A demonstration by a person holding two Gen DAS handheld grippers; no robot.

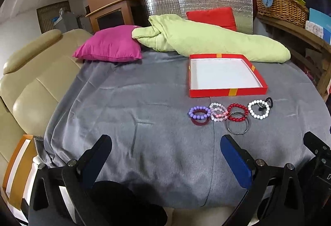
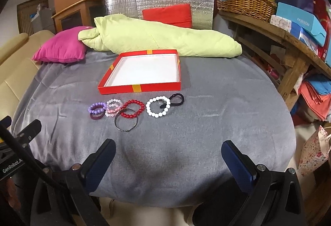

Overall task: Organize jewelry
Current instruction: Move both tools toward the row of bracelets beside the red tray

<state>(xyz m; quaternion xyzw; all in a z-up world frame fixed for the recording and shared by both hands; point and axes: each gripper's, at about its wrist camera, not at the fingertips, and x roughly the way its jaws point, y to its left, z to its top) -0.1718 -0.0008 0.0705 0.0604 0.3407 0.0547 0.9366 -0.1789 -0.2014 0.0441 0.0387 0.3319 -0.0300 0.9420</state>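
Note:
A shallow red box [image 1: 227, 92] [image 2: 140, 87] with a white inside lies open on the grey cloth. In front of it is a row of bracelets: purple beads [image 1: 199, 112] [image 2: 96, 108] over a dark red band, pink and clear beads [image 1: 218, 111] [image 2: 114, 107], red beads [image 1: 238, 112] [image 2: 132, 109], a metal bangle [image 1: 237, 125] [image 2: 126, 122], white beads [image 1: 258, 109] [image 2: 158, 107] and a black hair tie [image 1: 270, 101] [image 2: 177, 99]. My left gripper [image 1: 165, 149] and my right gripper [image 2: 168, 153] are both open and empty, near the front edge, short of the row.
A pink cushion [image 1: 109, 46], a green duvet [image 1: 206, 40] and a red cushion [image 1: 213, 17] lie behind the box. A beige sofa [image 1: 31, 81] is at the left. A wooden shelf with a wicker basket [image 2: 246, 2] and boxes stands at the right.

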